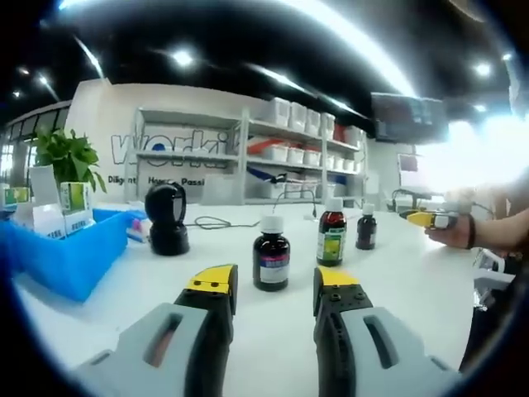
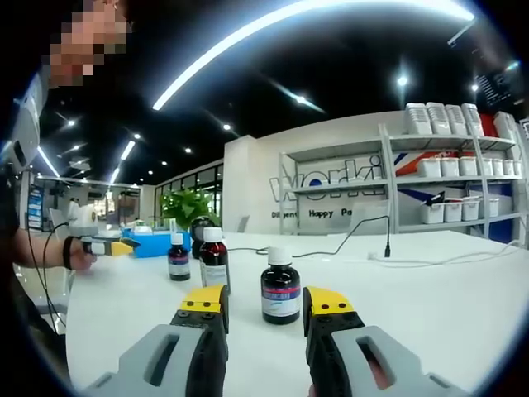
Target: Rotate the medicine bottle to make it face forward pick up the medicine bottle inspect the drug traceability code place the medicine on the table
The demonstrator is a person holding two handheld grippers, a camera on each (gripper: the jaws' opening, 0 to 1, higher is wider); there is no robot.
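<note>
Both grippers, left (image 1: 274, 285) and right (image 2: 264, 304), gaping and empty, nearest bottle (image 2: 281, 289) upright on the table (image 2: 430, 306) just ahead between the right's jaws, so probably best to pinch low and twist slowly

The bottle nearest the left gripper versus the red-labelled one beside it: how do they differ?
The nearest bottle is shorter and squatter; the red-labelled bottle is taller and slimmer. The nearest bottle has a white and pink-purple label, while the red-labelled bottle's is red above green. The nearest bottle stands closer to the left gripper. Both are dark, white-capped and upright on the white table.
</note>
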